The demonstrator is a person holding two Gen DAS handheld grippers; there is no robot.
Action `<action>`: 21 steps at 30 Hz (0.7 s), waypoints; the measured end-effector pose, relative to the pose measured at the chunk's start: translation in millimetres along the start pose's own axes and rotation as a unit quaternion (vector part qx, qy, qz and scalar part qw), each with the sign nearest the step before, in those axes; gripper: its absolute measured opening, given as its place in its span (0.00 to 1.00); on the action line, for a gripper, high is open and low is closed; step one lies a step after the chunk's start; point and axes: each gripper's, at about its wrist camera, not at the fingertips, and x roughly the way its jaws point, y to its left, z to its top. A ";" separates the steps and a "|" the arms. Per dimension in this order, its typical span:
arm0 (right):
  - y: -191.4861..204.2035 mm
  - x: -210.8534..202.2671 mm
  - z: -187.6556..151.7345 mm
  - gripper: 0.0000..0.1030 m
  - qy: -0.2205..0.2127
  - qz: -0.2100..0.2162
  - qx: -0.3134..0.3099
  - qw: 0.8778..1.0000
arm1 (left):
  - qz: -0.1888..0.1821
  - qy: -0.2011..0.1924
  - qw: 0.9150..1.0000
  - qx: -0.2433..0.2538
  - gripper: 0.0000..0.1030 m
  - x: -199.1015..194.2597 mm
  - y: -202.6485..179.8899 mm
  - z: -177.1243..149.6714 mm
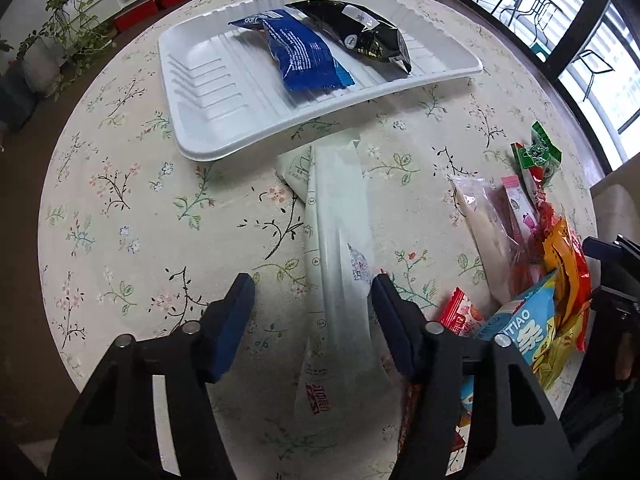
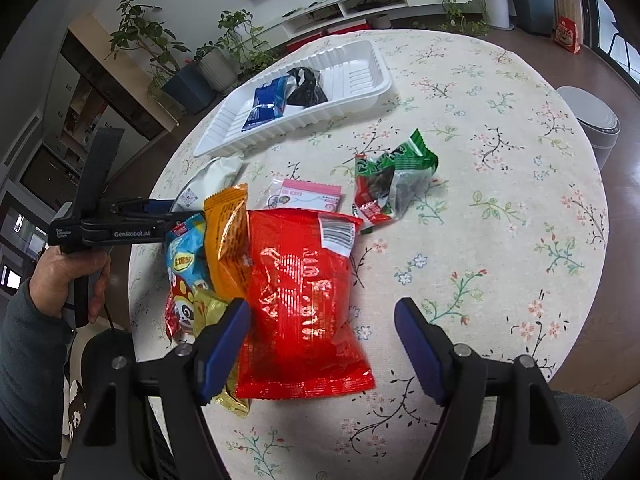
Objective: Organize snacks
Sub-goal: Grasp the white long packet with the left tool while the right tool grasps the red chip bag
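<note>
Fingers of our left gripper [image 1: 312,300] point steeply down at the floral tablecloth [image 1: 120,208], standing apart on either side of a long white packet [image 1: 340,240]; the right pad sits just beside its edge, the left pad well clear, so nothing is clamped. Beyond lies the white tray [image 1: 208,92] holding a blue packet [image 1: 300,56] and a black packet [image 1: 360,36]. From the right wrist, our right gripper [image 2: 320,328] tilts down with its fingers apart over a red bag [image 2: 304,292], not pressing it. At the left, a hand [image 2: 64,276] grips the left tool's handle beside the snack pile, an orange packet [image 2: 228,236] among it.
</note>
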 end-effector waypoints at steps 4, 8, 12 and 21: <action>1.4 1.1 0.3 0.75 0.001 -0.009 -0.008 1.000 | -0.002 -0.002 1.000 0.006 0.27 3.7 -4.2 1.1; 3.2 -0.1 1.5 0.75 0.000 -0.019 -0.019 1.000 | -0.013 -0.021 1.000 -0.002 0.24 -3.1 -1.1 -1.2; 6.0 2.4 6.3 0.75 0.001 -0.023 -0.028 0.999 | -0.034 -0.042 0.998 -0.022 0.23 -14.7 5.3 -7.0; 10.3 23.6 13.2 0.75 0.028 -0.001 -0.019 0.999 | -0.055 -0.044 0.997 -0.034 0.21 -24.5 5.0 -29.4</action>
